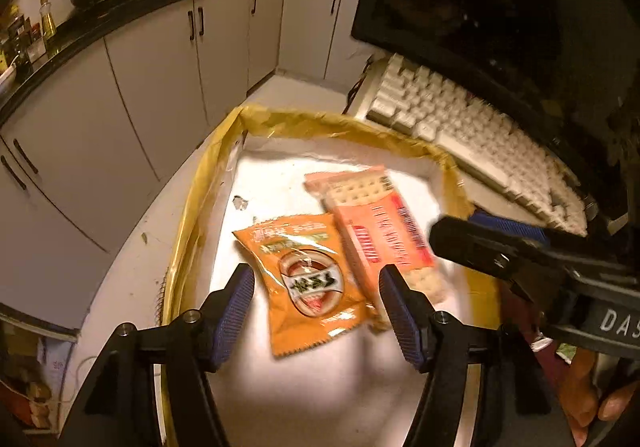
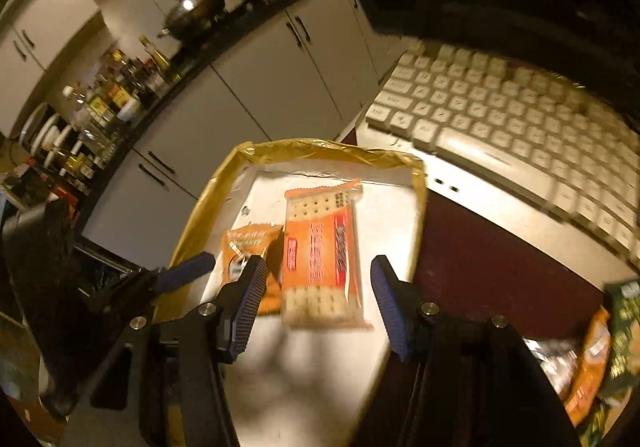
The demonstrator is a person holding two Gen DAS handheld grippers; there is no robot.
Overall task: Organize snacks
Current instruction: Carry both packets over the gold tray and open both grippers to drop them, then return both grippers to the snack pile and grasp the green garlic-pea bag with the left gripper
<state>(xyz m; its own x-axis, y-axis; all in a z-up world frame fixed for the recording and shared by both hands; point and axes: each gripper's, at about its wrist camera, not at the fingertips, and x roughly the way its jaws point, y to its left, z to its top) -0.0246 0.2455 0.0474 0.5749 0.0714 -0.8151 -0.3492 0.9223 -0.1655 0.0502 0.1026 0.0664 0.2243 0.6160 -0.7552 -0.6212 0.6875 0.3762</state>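
Hovering both tongs over the tray [image 1: 208, 183] — we're judging this as the drop-off step. Left tongs [image 1: 316, 299] are standing apart with nothing between the pads; the orange sachet [image 1: 310, 283] is lying flat on the tray floor below them. Right tongs [image 2: 318, 287] are also apart and empty, above the cracker pack [image 2: 320, 263], which is lying beside the sachet, their edges overlapping. More snack packets [image 2: 596, 351] are waiting on the dark surface [image 2: 500, 271] to the right, near the keyboard [image 2: 520, 119]. Next move, we're thinking: swing right, clamp one packet, bring it back. Sachet print is Chinese, too blurred to read; "DAS" is showing on the right tool body.
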